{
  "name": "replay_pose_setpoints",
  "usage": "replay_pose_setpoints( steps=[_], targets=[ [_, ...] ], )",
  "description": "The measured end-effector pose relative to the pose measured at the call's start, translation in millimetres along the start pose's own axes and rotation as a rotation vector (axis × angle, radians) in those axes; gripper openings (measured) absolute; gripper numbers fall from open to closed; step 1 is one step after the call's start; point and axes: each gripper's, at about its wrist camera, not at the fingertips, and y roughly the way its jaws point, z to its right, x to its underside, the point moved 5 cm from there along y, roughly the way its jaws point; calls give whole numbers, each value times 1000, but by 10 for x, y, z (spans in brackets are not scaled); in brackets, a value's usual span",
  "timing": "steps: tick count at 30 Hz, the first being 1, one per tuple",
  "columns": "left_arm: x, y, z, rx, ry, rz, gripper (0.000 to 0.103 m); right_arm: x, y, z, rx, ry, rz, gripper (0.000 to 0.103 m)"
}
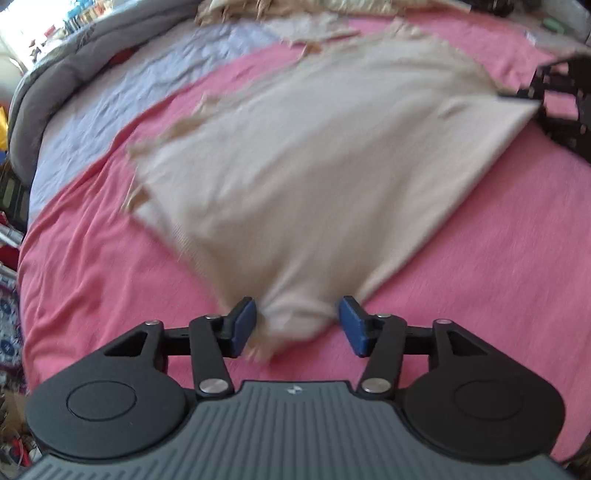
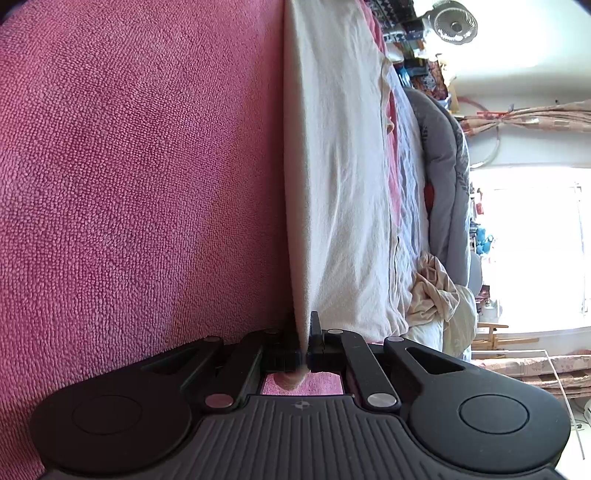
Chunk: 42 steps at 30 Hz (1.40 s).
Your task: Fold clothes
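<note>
Cloth (image 1: 314, 166), a beige garment, lies spread on the pink bedsheet (image 1: 110, 266) and reaches from one pair of tongs to the other. Nearest in the left wrist view, the left gripper (image 1: 297, 325) stands with its blue-padded fingers (image 1: 244, 323) set wide apart, and a bunched corner of the garment sits in the gap between them; the fabric touches or nearly touches the left pad, but the blur there hides whether it is gripped. From that corner the garment fans out flat across the sheet, its far side smeared by motion. At its right-hand corner the black frame of the other tool shows at the picture's edge.

In the right wrist view the right gripper (image 2: 304, 343) has its fingers closed tight on a folded edge of the garment, a small nub of cloth poking through behind them. Pink terry sheet fills the left of that view. Farther off lie a lilac sheet (image 1: 122, 99), a grey quilt (image 2: 447, 177), a crumpled cream pile (image 2: 439, 295), then a bright window (image 2: 528, 251) and a fan (image 2: 456, 26).
</note>
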Motion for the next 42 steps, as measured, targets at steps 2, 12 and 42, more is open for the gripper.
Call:
replay_pose_setpoints(
  steps=[2,12,42],
  targets=[
    [141,-45,-99,-13,-19,-26,62,5,-26,9,-11,2,12,8],
    [414,-300,-445,-132,-135,-111,62,364,-268,410,-236,168,-73,79],
    [-1584,281,371,483,535,126,61,-1137,482,1510,-825,229,272,81]
  ],
)
